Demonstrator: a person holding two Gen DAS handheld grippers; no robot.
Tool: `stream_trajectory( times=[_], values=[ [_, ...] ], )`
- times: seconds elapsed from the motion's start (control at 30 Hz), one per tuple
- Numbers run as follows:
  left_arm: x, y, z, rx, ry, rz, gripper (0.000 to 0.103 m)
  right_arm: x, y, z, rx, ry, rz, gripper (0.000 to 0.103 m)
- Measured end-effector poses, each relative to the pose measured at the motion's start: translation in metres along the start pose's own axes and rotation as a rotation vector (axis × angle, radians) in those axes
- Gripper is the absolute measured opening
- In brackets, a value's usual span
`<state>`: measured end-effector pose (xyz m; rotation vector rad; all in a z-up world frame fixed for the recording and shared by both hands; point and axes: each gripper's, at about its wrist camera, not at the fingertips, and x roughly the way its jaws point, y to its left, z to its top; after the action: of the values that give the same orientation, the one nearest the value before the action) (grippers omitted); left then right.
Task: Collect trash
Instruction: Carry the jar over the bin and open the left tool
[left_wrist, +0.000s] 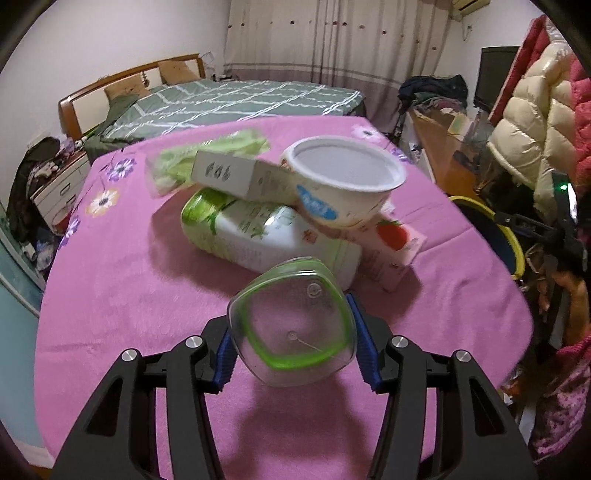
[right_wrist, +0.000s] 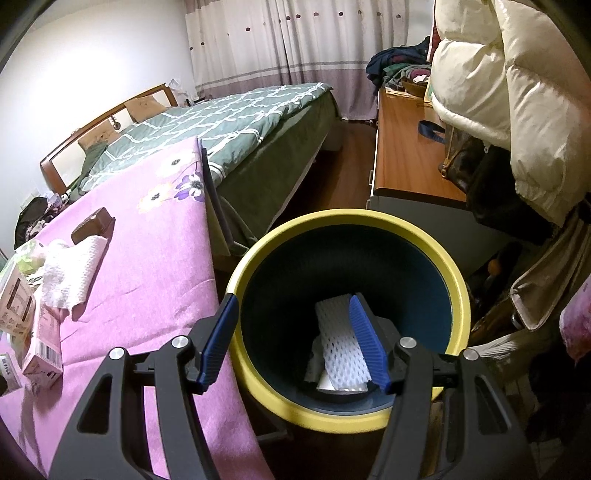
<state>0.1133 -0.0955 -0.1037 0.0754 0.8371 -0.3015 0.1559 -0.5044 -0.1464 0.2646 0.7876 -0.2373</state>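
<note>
Left hand-held gripper (left_wrist: 293, 345): my blue pads (left_wrist: 224, 360) pinch a clear plastic cup with a green rim (left_wrist: 293, 325) by its sides, its base turned toward the camera, lifted above the pink flowered cloth (left_wrist: 110, 280) on the desk

Trash pile just beyond it on the cloth: a white bottle with green label (left_wrist: 258, 236) on its side; a white paper cup with a blue mark (left_wrist: 343, 184) tilted on top of it; a small grey-white box (left_wrist: 240, 177) leaning against the cup; a pink carton with a red picture (left_wrist: 395, 247) to the right, touching the bottle; a crumpled green wrapper (left_wrist: 207, 155) behind

Right hand-held gripper (right_wrist: 293, 343): my jaws spread, nothing between the pads, hanging over the yellow-rimmed bin (right_wrist: 369, 221) beside the desk

Bin contents: white foam netting (right_wrist: 340, 354) at the bottom

Also on the cloth in the right wrist view: white paper towel (right_wrist: 74, 273), a brown block (right_wrist: 92, 223), pink cartons (right_wrist: 42, 350)
</note>
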Motion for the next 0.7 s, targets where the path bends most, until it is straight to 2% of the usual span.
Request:
stream_trajectory(
  times=[0.23,0.4,0.53,0.7],
  values=[
    [-0.027,-0.035,0.021,0.074,-0.048,-0.082,0.053,-0.014,-0.008,0.000,-0.001,-0.034,-0.020,0.059],
    [-0.027,-0.078,0.043,0.145,-0.066,-0.166,0.053,-0.025,-0.028,-0.002,0.023,-0.056,-0.051,0.059],
    [-0.008,-0.120,0.061,0.215,-0.053,-0.241,0.053,-0.035,-0.049,-0.007,0.051,-0.063,-0.084,0.059],
    [0.041,-0.182,0.082,0.295,0.004,-0.307,0.053,-0.048,-0.069,-0.012,0.074,-0.075,-0.116,0.060]
  ],
)
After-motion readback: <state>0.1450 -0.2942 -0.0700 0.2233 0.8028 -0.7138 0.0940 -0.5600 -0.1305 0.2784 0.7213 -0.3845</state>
